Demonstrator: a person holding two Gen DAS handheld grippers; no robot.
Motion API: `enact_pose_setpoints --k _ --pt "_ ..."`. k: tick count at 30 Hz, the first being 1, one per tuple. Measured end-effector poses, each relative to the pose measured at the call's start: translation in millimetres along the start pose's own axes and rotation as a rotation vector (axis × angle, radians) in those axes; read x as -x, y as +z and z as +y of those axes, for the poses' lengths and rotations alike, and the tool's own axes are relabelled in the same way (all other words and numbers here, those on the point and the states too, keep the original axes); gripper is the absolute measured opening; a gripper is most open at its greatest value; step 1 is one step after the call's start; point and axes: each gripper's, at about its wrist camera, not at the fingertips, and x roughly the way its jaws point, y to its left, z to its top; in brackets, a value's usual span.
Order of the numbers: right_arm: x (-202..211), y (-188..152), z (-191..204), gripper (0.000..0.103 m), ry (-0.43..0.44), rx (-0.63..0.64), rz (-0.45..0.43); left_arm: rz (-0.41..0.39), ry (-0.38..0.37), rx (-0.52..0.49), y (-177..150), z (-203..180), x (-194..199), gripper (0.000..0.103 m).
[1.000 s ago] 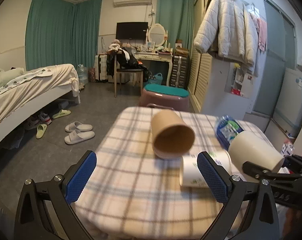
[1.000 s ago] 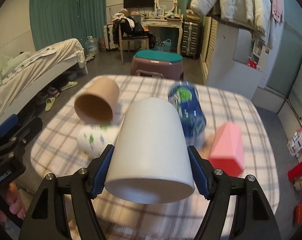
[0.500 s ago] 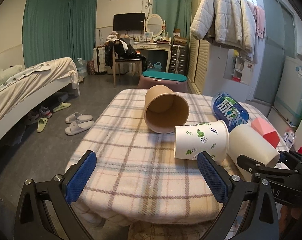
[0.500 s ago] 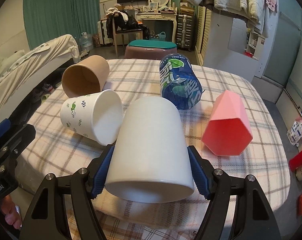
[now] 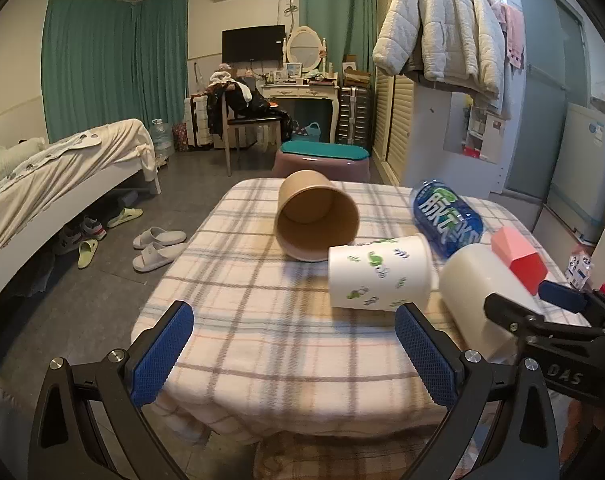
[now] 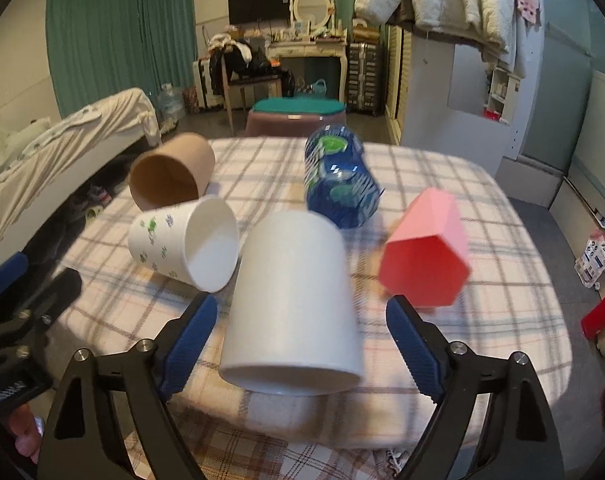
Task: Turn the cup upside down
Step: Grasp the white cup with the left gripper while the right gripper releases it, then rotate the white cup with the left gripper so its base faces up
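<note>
Right gripper (image 6: 298,344) has let go since half a second ago: jaws now spread, plain white ceramic cup (image 6: 292,300) resting loose between them near the edge of the checked tablecloth table (image 6: 482,320). Left gripper (image 5: 294,354) open, idle. Risk: tilted cup tips off. Leaf-print paper cup (image 6: 182,244) and pink hexagonal cup (image 6: 424,254) crowd both sides.

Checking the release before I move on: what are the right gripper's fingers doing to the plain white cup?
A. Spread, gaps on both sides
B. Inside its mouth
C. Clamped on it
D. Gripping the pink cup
A: the right gripper stands open, with gaps between its blue pads and the white cup.
</note>
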Motion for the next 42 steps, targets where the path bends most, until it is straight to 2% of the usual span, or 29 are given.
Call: enact_pose_setpoints --k 7,16,22,28,31,35,42 --pt "36.6 2.7 -27.4 0.087 -0.029 -0.010 -0.046 0.028 -0.051 0.004 12.9 -25.6 11.3 0.103" --pt "60.4 9.9 -89.6 0.090 -0.096 -0.066 -0.096 0.138 -0.114 -0.015 33.8 -76.4 -1.3 0.103" --pt "37.4 10.0 -117.5 0.090 -0.103 -0.097 -0.057 0.228 -0.149 -0.064 45.6 -111.9 -25.9 0.103" --pt "10.4 12.1 -140.3 0.090 -0.093 -0.121 -0.027 0.307 -0.144 -0.096 56.6 -133.0 -60.5 0.102" --pt "2.0 13.5 -149.7 0.090 -0.095 -0.128 -0.025 0.335 -0.143 -0.146 54.5 -146.9 -72.7 0.102" --pt "-5.4 13.1 -162.1 0.090 -0.091 -0.155 -0.024 0.328 -0.106 -0.207 55.6 -157.2 -79.4 0.102" --pt "-13.5 9.2 -169.8 0.090 -0.086 -0.174 -0.012 0.306 -0.141 -0.203 64.5 -164.9 -69.2 0.102"
